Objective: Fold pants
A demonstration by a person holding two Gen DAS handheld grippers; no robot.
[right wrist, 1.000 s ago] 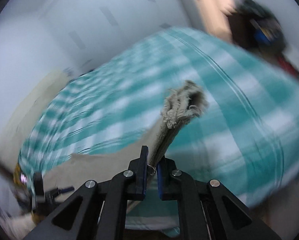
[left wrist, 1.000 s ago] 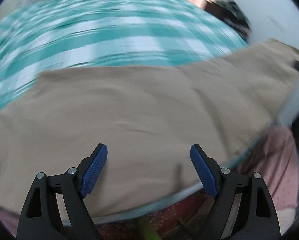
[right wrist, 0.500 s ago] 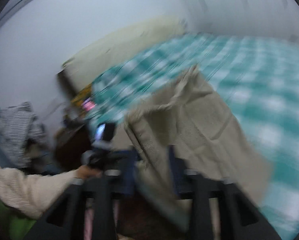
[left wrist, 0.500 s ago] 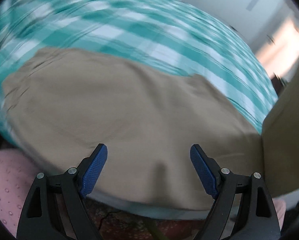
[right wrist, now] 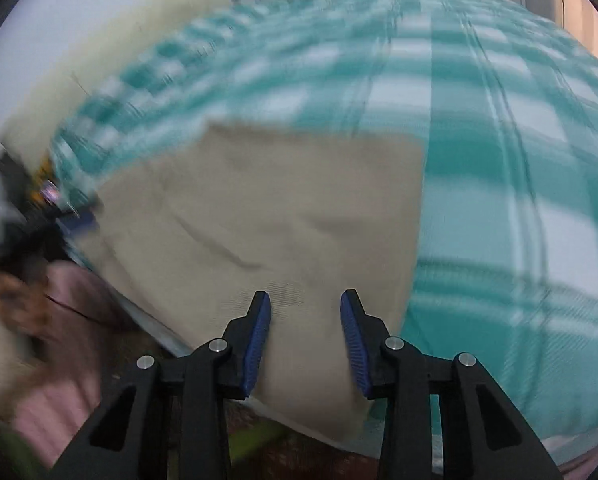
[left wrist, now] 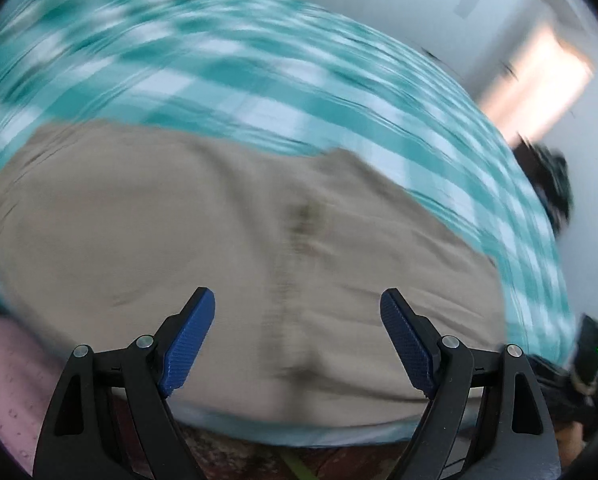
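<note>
Since earlier frame we dropped pants [right wrist: 267,208] flat on bed [right wrist: 499,160]; right gripper [right wrist: 305,336] jaws just closing, empty, right gripper nearer folded edge; left gripper [left wrist: 297,344] wide open, empty, long axis crosswise.

A home bedroom: a bed [right wrist: 479,200] under a teal-and-white checked blanket [left wrist: 259,80], with pale walls [left wrist: 419,0] behind.

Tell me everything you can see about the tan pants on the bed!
The tan cloth pants look soft and woven, like light cotton, with a few gentle wrinkles. They lie flat on the teal and white checked bedspread, near the bed's front edge, folded so one side edge runs straight. In the left wrist view a crease or seam runs down their middle. Nothing grips them; both grippers hover above with jaws apart. The pictures are blurry, so pockets or buttons cannot be made out.
</note>
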